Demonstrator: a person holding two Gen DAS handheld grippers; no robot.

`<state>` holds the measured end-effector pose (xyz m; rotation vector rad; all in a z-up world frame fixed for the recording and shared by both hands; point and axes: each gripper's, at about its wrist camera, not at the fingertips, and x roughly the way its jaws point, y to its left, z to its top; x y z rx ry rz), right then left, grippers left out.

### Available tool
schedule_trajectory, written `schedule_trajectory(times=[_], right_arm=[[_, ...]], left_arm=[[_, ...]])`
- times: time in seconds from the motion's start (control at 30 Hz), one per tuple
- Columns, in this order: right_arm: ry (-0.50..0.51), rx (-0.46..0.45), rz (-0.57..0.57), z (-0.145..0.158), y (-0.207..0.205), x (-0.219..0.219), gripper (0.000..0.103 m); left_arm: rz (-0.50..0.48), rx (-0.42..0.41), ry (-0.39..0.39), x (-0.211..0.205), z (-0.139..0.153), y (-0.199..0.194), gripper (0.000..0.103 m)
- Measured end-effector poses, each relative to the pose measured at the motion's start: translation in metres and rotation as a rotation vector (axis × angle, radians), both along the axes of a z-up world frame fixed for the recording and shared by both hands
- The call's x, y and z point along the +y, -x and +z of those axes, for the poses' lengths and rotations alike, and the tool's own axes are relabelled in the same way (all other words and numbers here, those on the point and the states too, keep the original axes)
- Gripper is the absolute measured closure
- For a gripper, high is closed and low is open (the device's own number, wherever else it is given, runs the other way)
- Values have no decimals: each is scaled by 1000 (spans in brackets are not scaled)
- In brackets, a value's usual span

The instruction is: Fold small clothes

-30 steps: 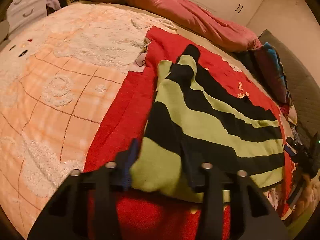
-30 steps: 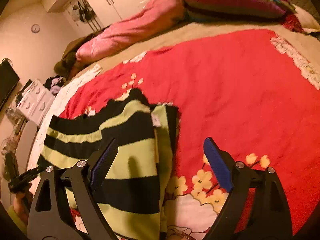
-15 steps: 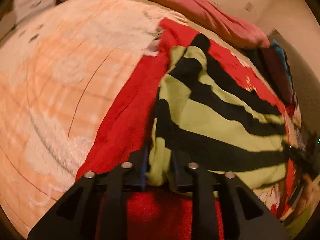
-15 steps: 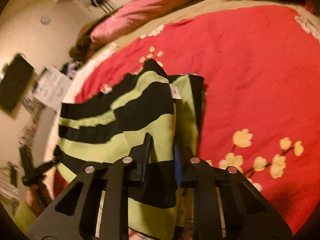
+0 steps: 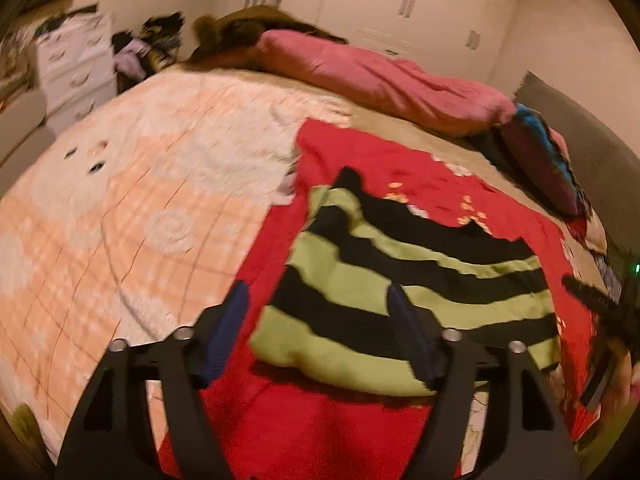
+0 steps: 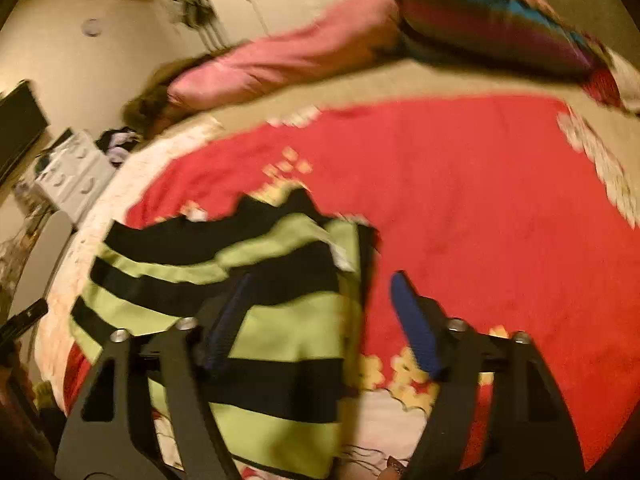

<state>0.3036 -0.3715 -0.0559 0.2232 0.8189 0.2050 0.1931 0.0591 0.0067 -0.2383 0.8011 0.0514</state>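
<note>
A small garment with lime-green and black stripes (image 5: 400, 280) lies folded on a red flowered blanket (image 5: 360, 160); it also shows in the right wrist view (image 6: 280, 320). My left gripper (image 5: 320, 328) is open and empty, raised just above the garment's near left edge. My right gripper (image 6: 320, 320) is open and empty above the garment's right edge, where a white label (image 6: 344, 260) shows. The right gripper appears at the far right of the left wrist view (image 5: 608, 312).
A peach and white quilt (image 5: 140, 220) covers the bed's left side. A rolled pink duvet (image 5: 380, 76) and a striped pillow (image 6: 492, 24) lie at the far edge. A white drawer unit (image 5: 76, 64) stands beside the bed.
Both grippers were shut on the garment's edges half a second ago. Now both have opened, let go and pulled back upward; the garment lies folded on the blanket.
</note>
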Motion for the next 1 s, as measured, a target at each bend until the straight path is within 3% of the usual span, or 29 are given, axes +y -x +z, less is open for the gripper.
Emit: schedule_trajectory(times=[0.13, 0.27, 0.4, 0.53, 0.63, 0.8, 1.0], right_arm=[[44, -55, 100, 10, 7, 30, 29], [98, -49, 184, 3, 10, 61, 25], [157, 50, 238, -23, 6, 82, 23], [243, 190, 206, -54, -4, 77, 21], [262, 214, 210, -61, -6, 78, 18], [250, 211, 219, -61, -5, 83, 11], [123, 138, 166, -36, -2, 68, 10]], left_arm=[[-84, 14, -51, -32, -1, -3, 15], [-149, 32, -92, -59, -9, -8, 9], [-184, 82, -135, -79, -26, -24, 7], [-143, 198, -226, -83, -60, -45, 7], [-111, 291, -237, -76, -87, -55, 7], [-116, 272, -234, -75, -86, -49, 6], [-104, 207, -208, -78, -58, -39, 6]])
